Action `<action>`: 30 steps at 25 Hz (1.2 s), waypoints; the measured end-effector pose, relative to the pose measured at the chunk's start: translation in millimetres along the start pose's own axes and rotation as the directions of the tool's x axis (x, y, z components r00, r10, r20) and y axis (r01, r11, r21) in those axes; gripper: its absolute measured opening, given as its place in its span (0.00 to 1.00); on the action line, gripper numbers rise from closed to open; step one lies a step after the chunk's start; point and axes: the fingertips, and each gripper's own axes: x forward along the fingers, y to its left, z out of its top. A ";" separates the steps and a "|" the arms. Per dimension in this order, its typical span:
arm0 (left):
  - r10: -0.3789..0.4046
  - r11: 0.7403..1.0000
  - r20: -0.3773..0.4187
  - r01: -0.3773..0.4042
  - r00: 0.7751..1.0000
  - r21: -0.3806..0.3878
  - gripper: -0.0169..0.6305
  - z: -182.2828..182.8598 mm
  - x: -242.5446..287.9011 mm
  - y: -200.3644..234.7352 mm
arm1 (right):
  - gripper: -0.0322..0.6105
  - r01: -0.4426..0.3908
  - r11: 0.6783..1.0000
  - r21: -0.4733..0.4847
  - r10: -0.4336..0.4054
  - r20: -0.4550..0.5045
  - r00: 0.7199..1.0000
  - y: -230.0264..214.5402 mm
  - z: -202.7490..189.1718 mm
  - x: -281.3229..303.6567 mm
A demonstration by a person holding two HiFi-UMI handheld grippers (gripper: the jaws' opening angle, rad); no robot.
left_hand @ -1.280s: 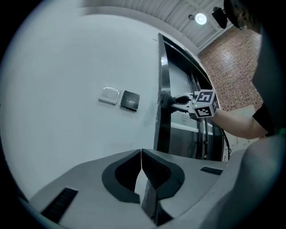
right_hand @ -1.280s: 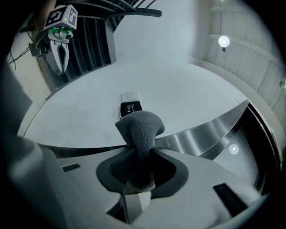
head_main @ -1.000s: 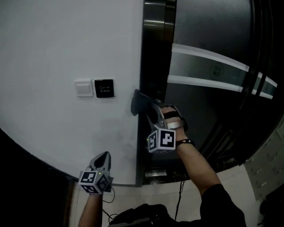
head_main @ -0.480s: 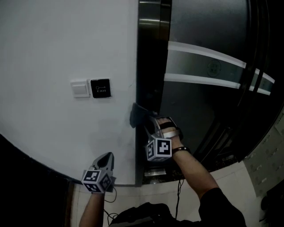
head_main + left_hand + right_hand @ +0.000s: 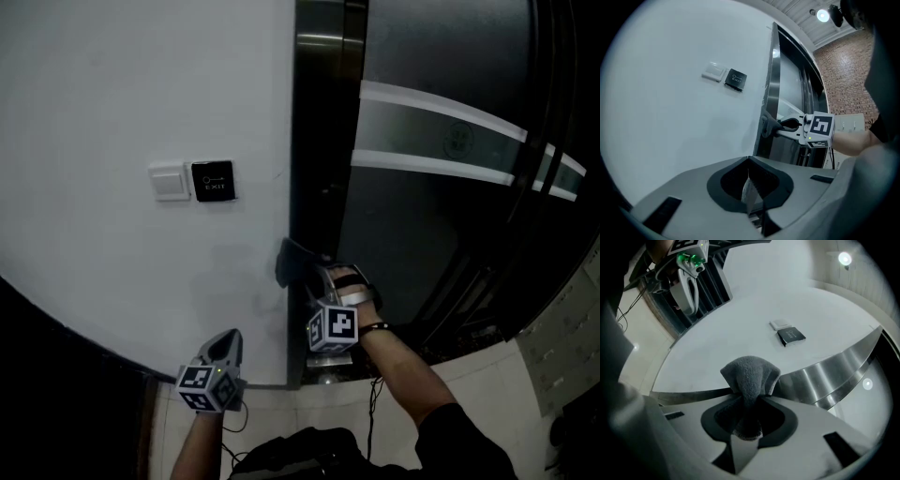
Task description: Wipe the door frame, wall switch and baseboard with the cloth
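Note:
My right gripper (image 5: 302, 272) is shut on a grey cloth (image 5: 287, 261) and presses it against the low part of the dark metal door frame (image 5: 316, 141). In the right gripper view the cloth (image 5: 750, 376) bunches out of the jaws against the frame's steel edge (image 5: 834, 376). A white wall switch (image 5: 170, 181) and a black exit button (image 5: 214, 181) sit on the white wall, up and to the left. My left gripper (image 5: 226, 343) hangs low beside the wall, shut and with nothing in it. In the left gripper view its jaws (image 5: 747, 161) meet, with the cloth (image 5: 768, 125) ahead.
Right of the frame stands a dark glass door (image 5: 441, 234) with two frosted stripes. A cable (image 5: 377, 412) trails over the pale tiled floor (image 5: 511, 375) at the frame's foot. Dark clothing (image 5: 300, 455) fills the bottom edge.
My right gripper has slid the cloth down the door frame. The left gripper has dropped slightly and stays shut.

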 end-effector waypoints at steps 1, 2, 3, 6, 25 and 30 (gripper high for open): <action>0.003 1.000 -0.003 -0.003 1.000 -0.002 0.01 -1.7 -0.1 0.8 | 0.19 -0.012 1.000 0.004 0.012 -0.001 1.000 6.0 -1.1 1.6; 0.008 1.000 -0.006 -0.008 1.000 -0.004 0.01 -3.7 -0.6 2.4 | 0.19 -0.020 1.000 0.006 0.020 -0.001 1.000 10.9 -1.6 3.4; 0.013 1.000 -0.011 -0.013 1.000 -0.004 0.01 -7.0 -1.8 4.5 | 0.19 -0.024 1.000 0.009 0.024 -0.001 1.000 15.0 -1.9 5.2; 0.023 0.999 -0.021 -0.024 1.000 -0.025 0.01 -18.8 -5.6 6.4 | 0.19 -0.035 0.998 0.045 0.035 -0.012 0.999 27.6 -5.6 7.3; 0.020 0.997 -0.062 -0.024 0.998 -0.070 0.01 -48.2 1.7 17.6 | 0.19 -0.186 0.976 0.113 0.195 -0.070 0.978 117.4 -29.1 25.7; 0.005 0.996 -0.078 -0.012 0.997 -0.085 0.01 -54.9 3.8 19.6 | 0.19 -0.227 0.967 0.120 0.236 -0.072 0.969 136.2 -31.1 27.4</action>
